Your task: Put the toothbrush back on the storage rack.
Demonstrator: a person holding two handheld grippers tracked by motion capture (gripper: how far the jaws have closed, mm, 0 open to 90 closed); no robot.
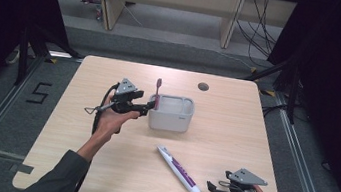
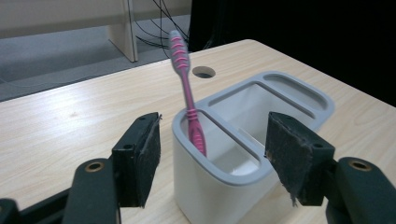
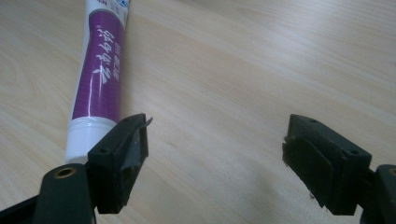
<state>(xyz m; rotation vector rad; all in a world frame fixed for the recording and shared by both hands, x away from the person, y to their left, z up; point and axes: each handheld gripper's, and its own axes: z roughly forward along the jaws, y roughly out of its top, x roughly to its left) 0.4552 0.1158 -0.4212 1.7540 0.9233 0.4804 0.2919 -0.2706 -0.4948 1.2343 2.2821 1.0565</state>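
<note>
Already the first half of the job looked done. At the left of the high view, the left tongs (image 1: 149,106) hung just beside the holder (image 1: 171,113) — a pale grey tub with a wide compartment and a narrow slot along one side, standing near the middle of the table (image 1: 78,128). The pink toothbrush (image 1: 157,93) stood in the end of the holder nearest those tongs, leaning a little, brush end up. In the left gripper view the jaws stood apart on either side of that end of the holder, their pads clear of both tub and toothbrush (image 2: 189,105); nothing was pressed between them, so the brush rested in the holder on its own.

Further right, on bare wood between the holder and the near right corner, lay the toothpaste tube (image 1: 179,170), white with a purple band, flat on its side and slanted, well apart from the holder. It had not yet been picked up.

At the near right corner the right tongs (image 1: 210,186) rested low in the person's hand, pointing toward the cap end of the tube. The right gripper view showed the jaws spread wide and empty — the tube (image 3: 100,70) lay just beyond the left jaw, untouched.

What remained, by my reckoning, was the tube: grasp it and carry it across to the holder, likely into a free compartment.
</note>
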